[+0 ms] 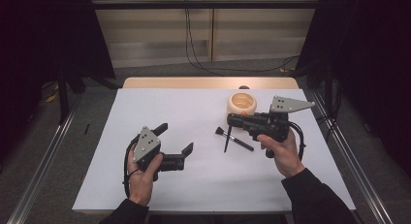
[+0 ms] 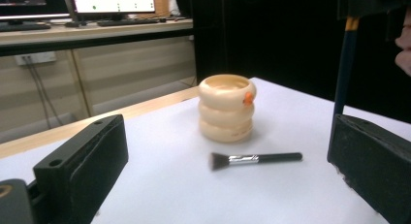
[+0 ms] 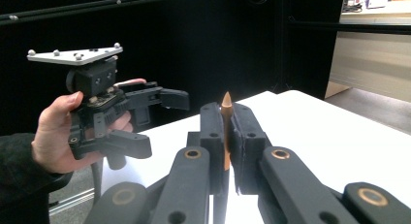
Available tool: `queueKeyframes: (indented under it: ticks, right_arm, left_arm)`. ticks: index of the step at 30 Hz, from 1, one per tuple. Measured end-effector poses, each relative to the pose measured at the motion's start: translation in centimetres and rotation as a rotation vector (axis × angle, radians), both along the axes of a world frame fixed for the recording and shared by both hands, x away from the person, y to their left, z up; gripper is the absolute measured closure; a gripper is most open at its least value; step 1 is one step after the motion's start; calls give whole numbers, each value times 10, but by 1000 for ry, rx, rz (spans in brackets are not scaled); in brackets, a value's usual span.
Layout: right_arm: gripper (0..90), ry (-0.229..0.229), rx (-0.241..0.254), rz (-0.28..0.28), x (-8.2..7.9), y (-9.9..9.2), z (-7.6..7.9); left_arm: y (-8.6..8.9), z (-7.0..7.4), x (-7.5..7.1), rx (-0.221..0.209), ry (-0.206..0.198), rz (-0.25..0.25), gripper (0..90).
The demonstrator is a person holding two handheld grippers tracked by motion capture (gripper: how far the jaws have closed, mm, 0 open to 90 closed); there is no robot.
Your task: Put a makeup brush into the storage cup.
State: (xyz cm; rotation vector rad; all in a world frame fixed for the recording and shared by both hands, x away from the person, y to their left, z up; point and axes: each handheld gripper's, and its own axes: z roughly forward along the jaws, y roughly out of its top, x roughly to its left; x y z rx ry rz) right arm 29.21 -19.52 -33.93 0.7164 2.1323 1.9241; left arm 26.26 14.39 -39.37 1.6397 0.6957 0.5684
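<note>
A cream ringed pot (image 1: 241,104) with an orange dot stands on the white tabletop (image 1: 194,180) toward the back right. A short black makeup brush (image 1: 235,138) lies flat just in front of it. My right gripper (image 1: 230,121) hovers over that spot, shut on a thin dark pencil-like stick (image 1: 227,140) that hangs down from the jaws. In the right gripper view its orange pointed end (image 3: 226,105) pokes up between the pressed pads. My left gripper (image 1: 175,137) is held low at the left with its jaws wide open and nothing between them. It faces the pot (image 2: 226,107) and the lying brush (image 2: 254,159).
The tabletop ends in a wooden strip (image 1: 208,82) at the back. Metal rails (image 1: 346,151) run along both sides of the table. Cables (image 1: 194,44) hang against the far wall. In the left gripper view a desk with monitors (image 2: 114,1) stands behind.
</note>
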Motion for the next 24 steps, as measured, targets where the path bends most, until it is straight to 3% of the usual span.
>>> queueKeyframes:
  ticks: [6, 10, 13, 15, 18, 19, 24]
  right_arm:
    - [847, -17, -9, -17, 1, -3, 0]
    - [847, -25, -20, -32, 2, -6, 1]
    - [847, -31, -27, -42, 4, -9, 0]
    - [847, -29, 2, -48, 4, -11, 0]
    - [847, -40, -10, -55, 6, -12, 0]
    - [847, -41, -13, -60, 7, -13, 0]
    - [847, -33, -5, -86, 12, -20, -2]
  left_arm:
    - [16, -6, -7, 20, -21, 41, 8]
    - [25, -14, -11, 42, -13, 54, 13]
    - [36, -18, -14, 6, 17, 70, 13]
    - [41, -20, -16, 7, 17, 80, 13]
    - [46, -26, -20, 20, 34, 82, 13]
    - [48, -28, -23, 47, 25, 89, 12]
    - [54, -30, -28, 46, 22, 58, 11]
